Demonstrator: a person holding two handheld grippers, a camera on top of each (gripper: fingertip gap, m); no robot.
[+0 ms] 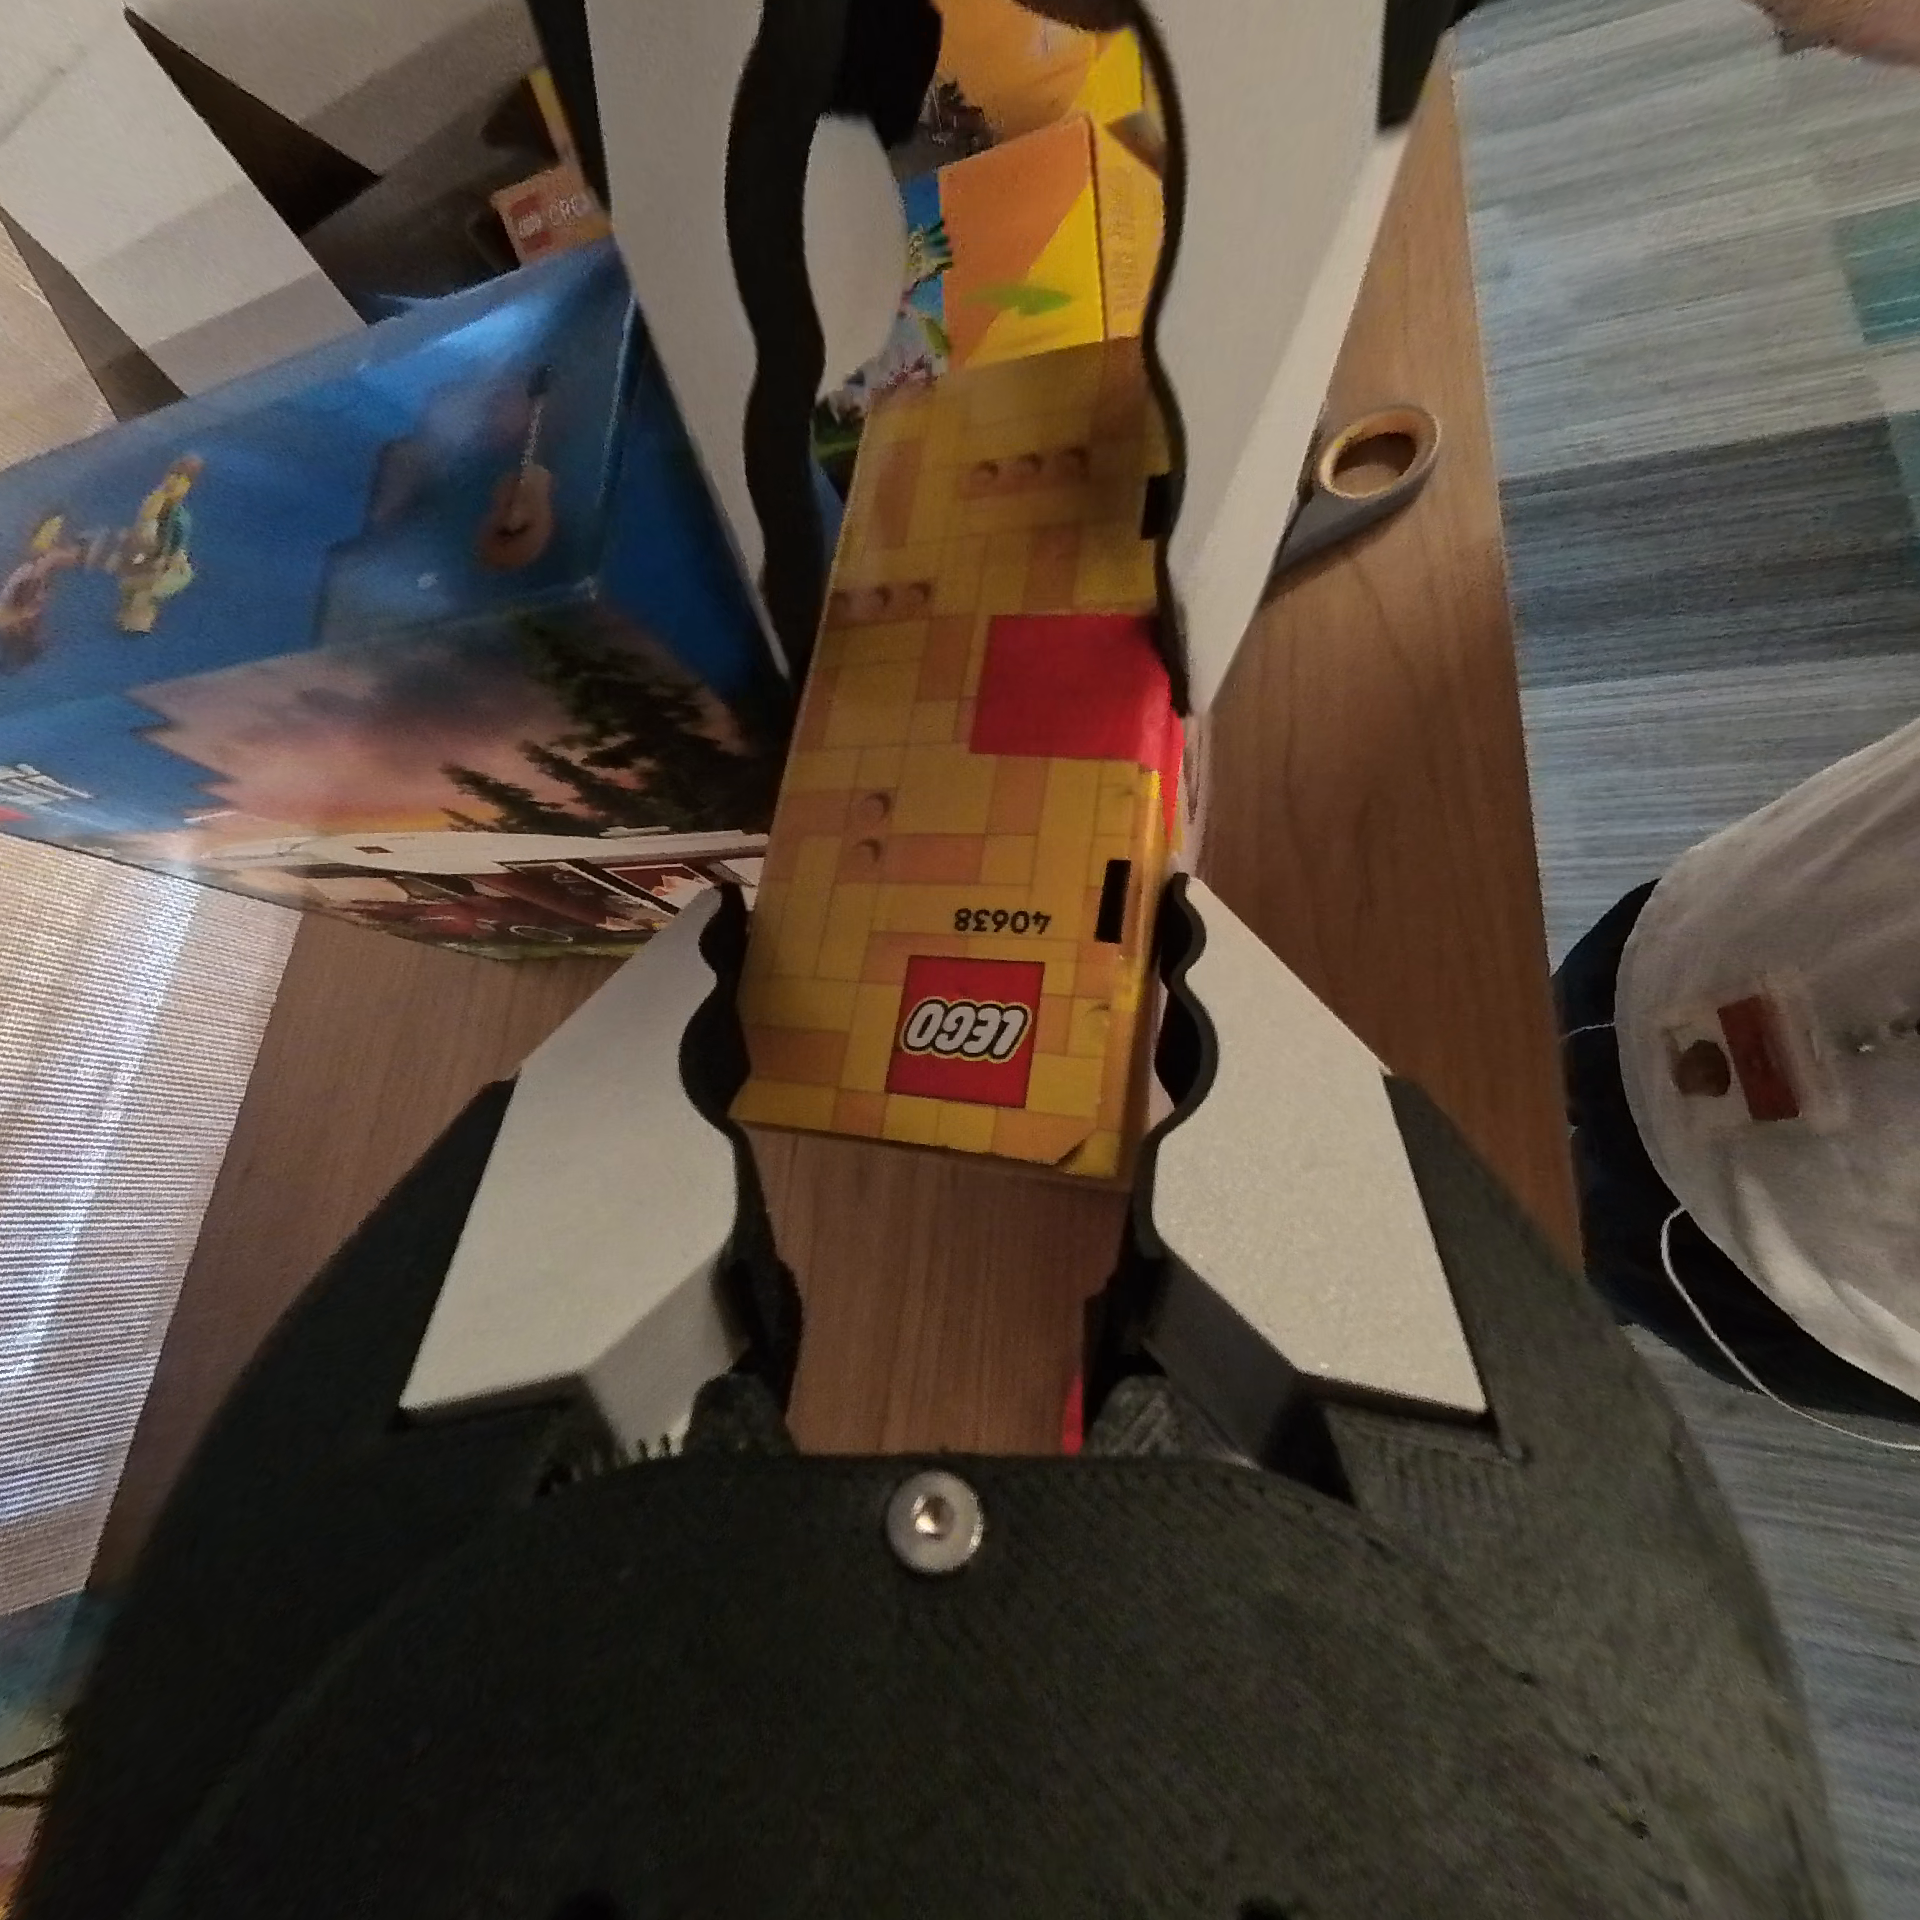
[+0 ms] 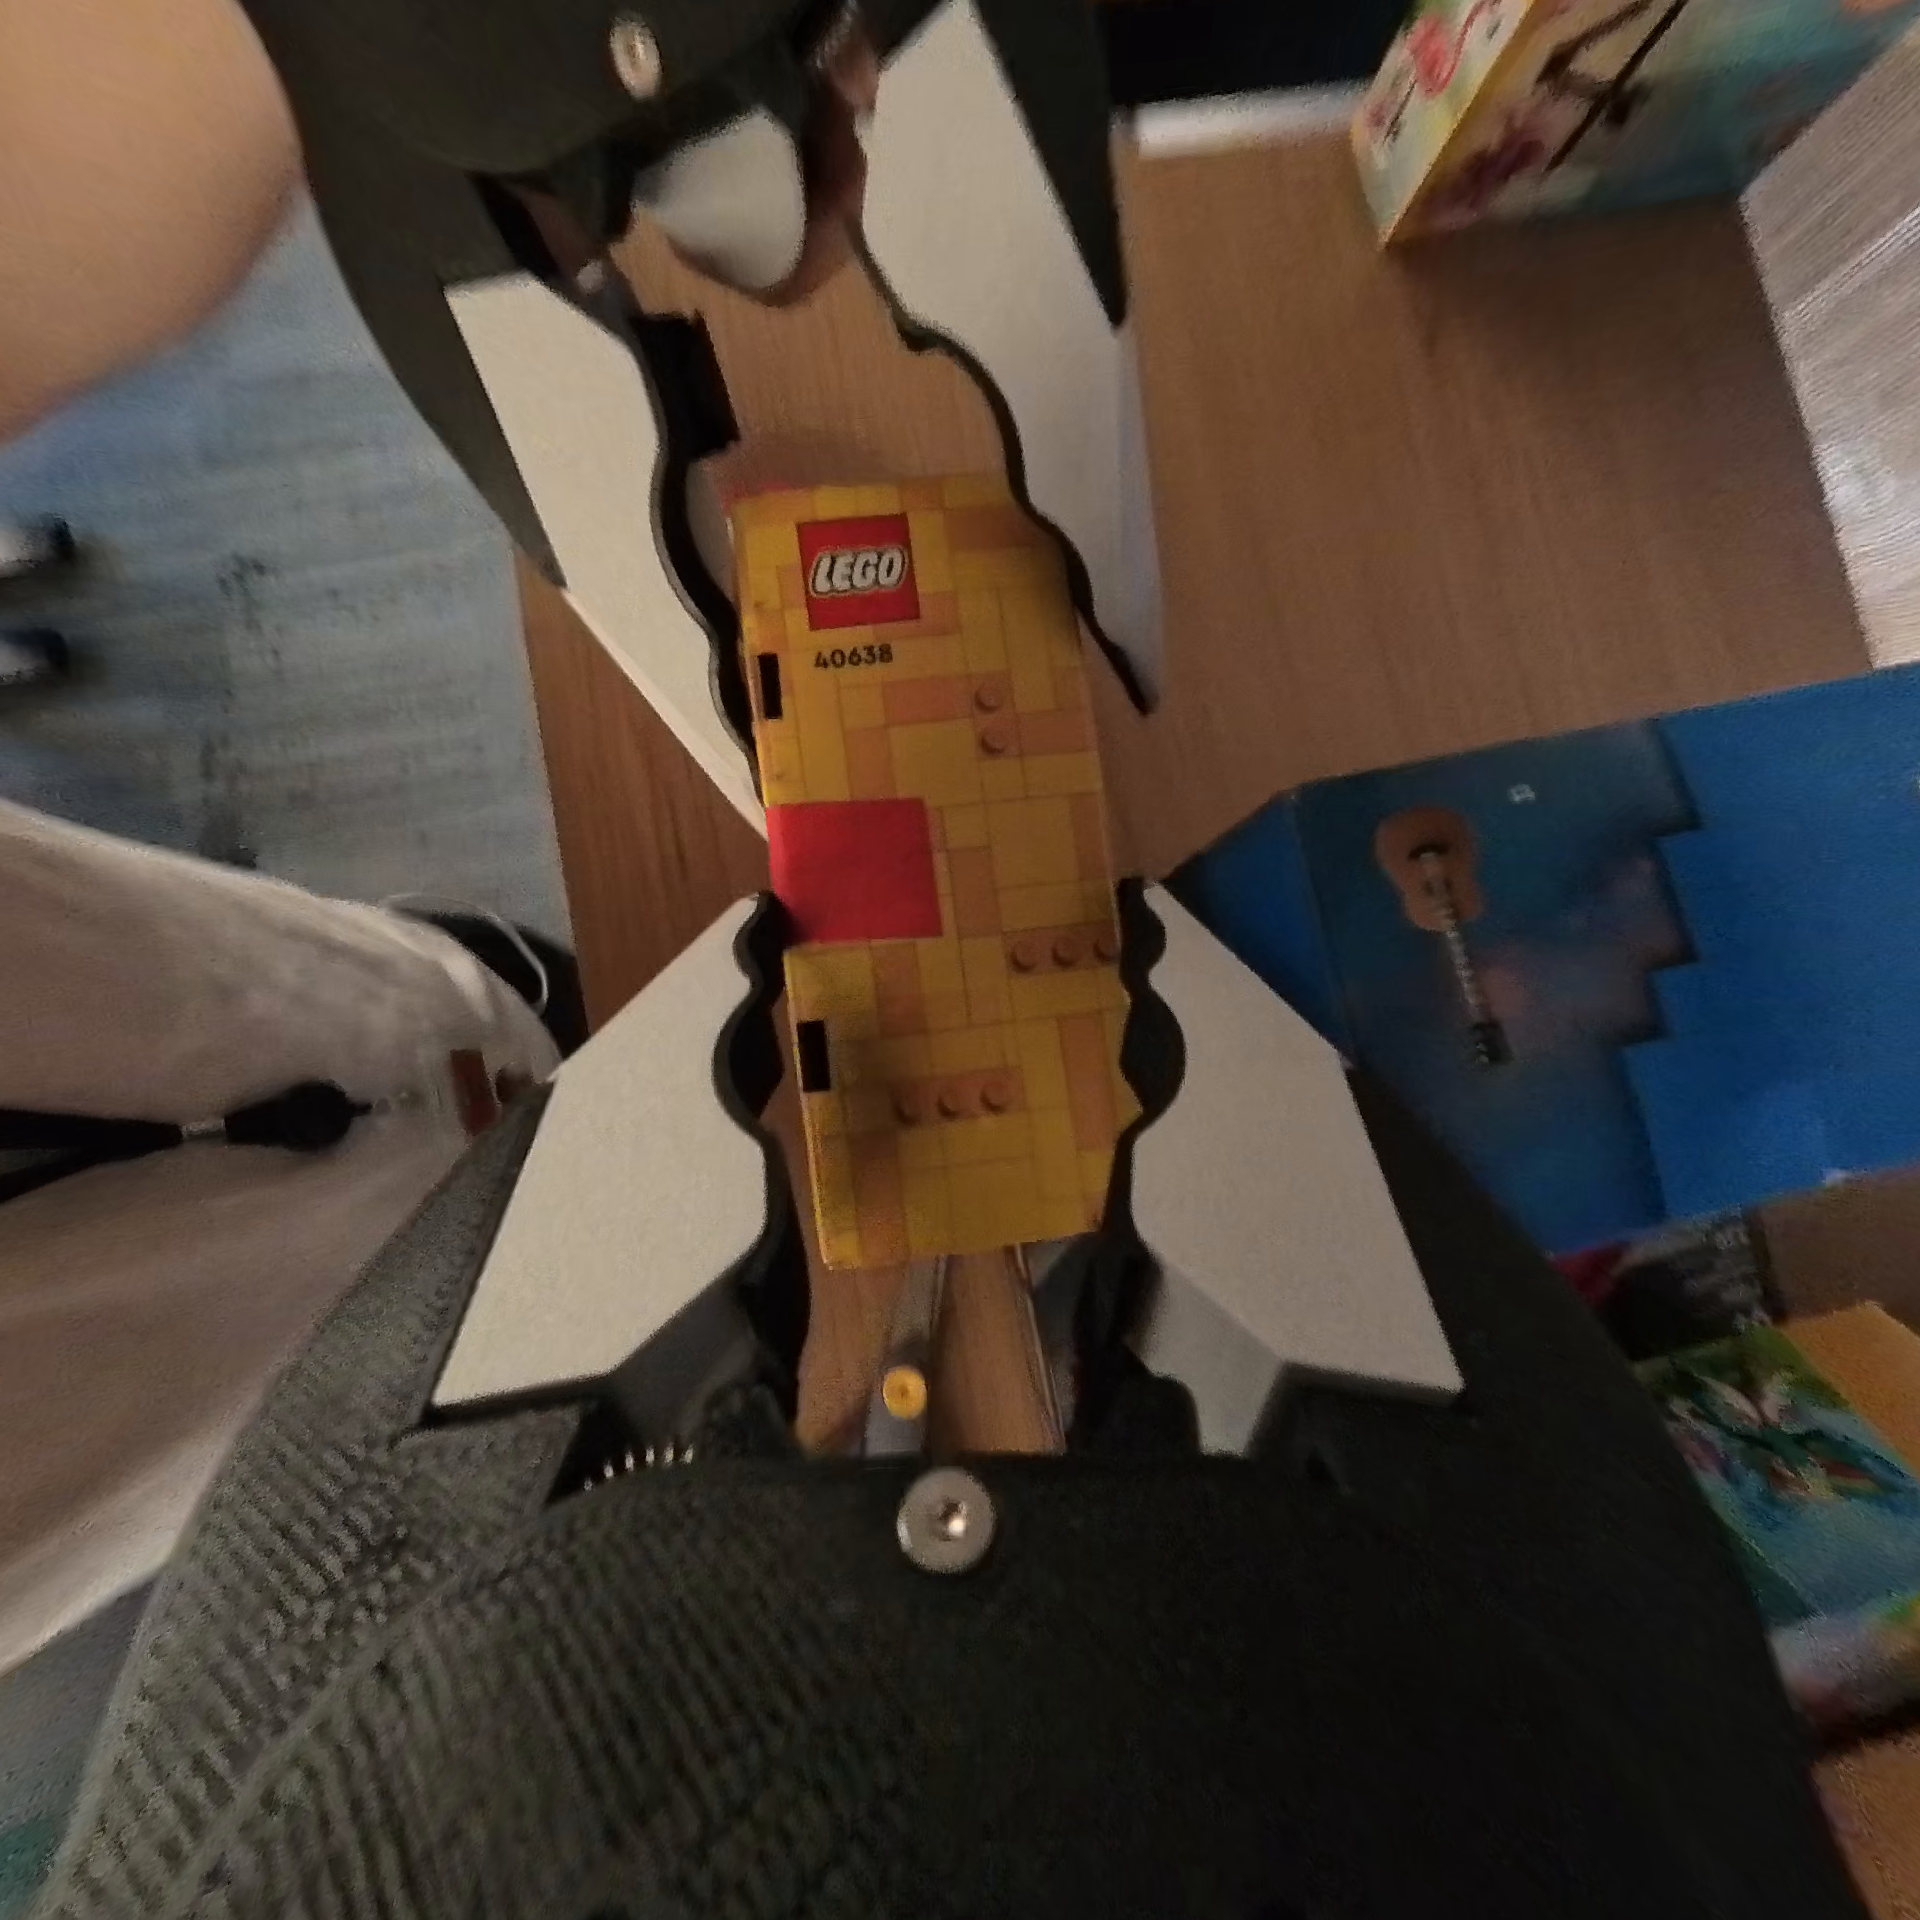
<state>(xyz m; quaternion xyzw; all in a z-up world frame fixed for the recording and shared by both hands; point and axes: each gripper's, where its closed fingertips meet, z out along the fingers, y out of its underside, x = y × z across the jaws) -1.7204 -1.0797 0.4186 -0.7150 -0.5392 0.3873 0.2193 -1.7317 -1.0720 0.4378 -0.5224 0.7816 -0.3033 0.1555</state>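
Note:
A long yellow box (image 1: 914, 727) with a brick pattern and red patches lies lengthwise between both grippers over the wooden table (image 1: 1351, 831). My left gripper (image 1: 956, 904) is shut on its near end, with both fingers pressed to its long sides. My right gripper (image 2: 948, 904) is shut on the opposite end of the yellow box (image 2: 997, 810). Each gripper faces the other: the right gripper's white fingers (image 1: 686, 312) show at the top of the left wrist view, and the left gripper's white fingers (image 2: 1070, 364) show at the top of the right wrist view.
A big blue box (image 1: 364, 623) stands beside the yellow one, also in the right wrist view (image 2: 1558, 987). An orange and yellow box (image 1: 1039, 239) and more colourful boxes (image 2: 1558, 104) lie beyond. Scissors (image 1: 1361, 468) lie on the table. A blue carpet (image 1: 1714, 416) and a person's white garment (image 1: 1766, 1091) are past the table's edge. The grippers are tip to tip, or close to it.

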